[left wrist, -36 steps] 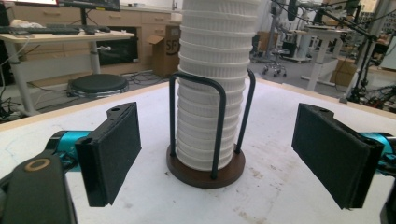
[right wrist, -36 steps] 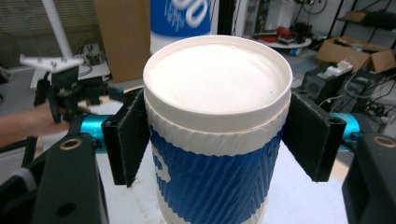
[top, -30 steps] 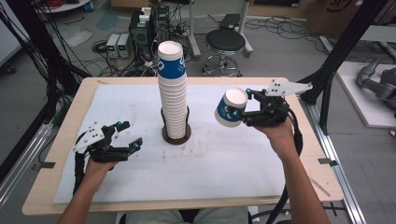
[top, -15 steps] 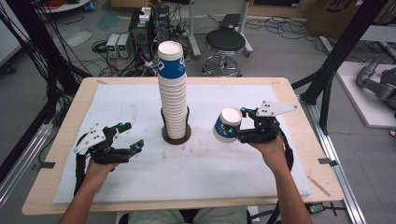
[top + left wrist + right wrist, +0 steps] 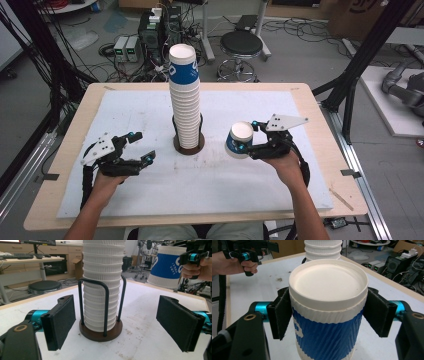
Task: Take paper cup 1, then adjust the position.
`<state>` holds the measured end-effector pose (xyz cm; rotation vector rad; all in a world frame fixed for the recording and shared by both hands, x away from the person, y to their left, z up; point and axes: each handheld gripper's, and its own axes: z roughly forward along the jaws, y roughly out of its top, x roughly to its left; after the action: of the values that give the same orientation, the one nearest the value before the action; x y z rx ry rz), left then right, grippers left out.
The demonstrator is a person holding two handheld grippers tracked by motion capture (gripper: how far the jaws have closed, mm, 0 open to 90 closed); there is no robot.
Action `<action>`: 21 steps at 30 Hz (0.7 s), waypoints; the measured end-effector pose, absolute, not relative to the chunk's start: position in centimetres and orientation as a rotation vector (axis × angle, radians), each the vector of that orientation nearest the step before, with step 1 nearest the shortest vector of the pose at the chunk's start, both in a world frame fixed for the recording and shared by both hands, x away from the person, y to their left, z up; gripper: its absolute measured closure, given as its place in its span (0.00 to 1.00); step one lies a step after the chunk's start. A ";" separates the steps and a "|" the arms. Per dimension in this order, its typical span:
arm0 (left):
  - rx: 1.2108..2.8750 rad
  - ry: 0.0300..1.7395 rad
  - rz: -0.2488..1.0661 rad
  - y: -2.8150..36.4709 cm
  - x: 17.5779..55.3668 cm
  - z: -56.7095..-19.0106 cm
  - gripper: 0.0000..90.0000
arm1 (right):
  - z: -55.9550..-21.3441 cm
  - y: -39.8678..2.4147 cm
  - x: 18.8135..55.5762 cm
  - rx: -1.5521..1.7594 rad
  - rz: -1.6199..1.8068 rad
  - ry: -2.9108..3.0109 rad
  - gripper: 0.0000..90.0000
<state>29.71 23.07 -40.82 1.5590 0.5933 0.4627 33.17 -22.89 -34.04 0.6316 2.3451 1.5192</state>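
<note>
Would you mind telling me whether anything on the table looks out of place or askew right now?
Nothing is spilled or damaged. The tall cup stack stands upright in its wire holder. The only oddity is the blue cup in the right claw: it is held off the mat, upside down and tilted, with its base showing.

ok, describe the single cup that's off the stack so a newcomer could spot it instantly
Start at the tall stack of cups in its dark wire holder mid-table, then look right. There the right hand-held gripper clamps one upside-down paper cup above the white mat. Unlike the others, it is alone, nested in nothing, with its white bottom up and its blue band in full view.
</note>
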 end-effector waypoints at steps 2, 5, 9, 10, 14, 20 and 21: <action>1.561 0.592 0.464 23.1 29.8 -40.8 0.17 | -34.0 -22.9 33.2 0.630 1.527 2.344 0.32; 1.565 0.587 0.457 23.0 29.9 -40.8 0.17 | -34.0 -22.9 33.1 0.630 1.528 2.344 0.32; 1.570 0.575 0.449 22.8 29.8 -40.8 0.17 | -34.0 -22.8 32.9 0.621 1.537 2.356 0.32; 1.574 0.571 0.444 22.7 29.8 -40.8 0.17 | -34.0 -22.7 33.0 0.612 1.538 2.358 0.32; 1.582 0.531 0.415 22.2 29.6 -40.7 0.17 | -34.1 -22.5 32.9 0.587 1.554 2.377 0.32; 1.600 0.482 0.377 21.3 29.2 -40.5 0.17 | -34.3 -21.8 32.8 0.536 1.581 2.415 0.32; 1.599 0.475 0.368 21.1 29.2 -40.4 0.17 | -34.3 -21.7 32.7 0.525 1.590 2.420 0.32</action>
<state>29.20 21.08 -40.43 1.5994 0.4752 0.3676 32.74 -21.65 -34.30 0.5252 2.4201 1.5902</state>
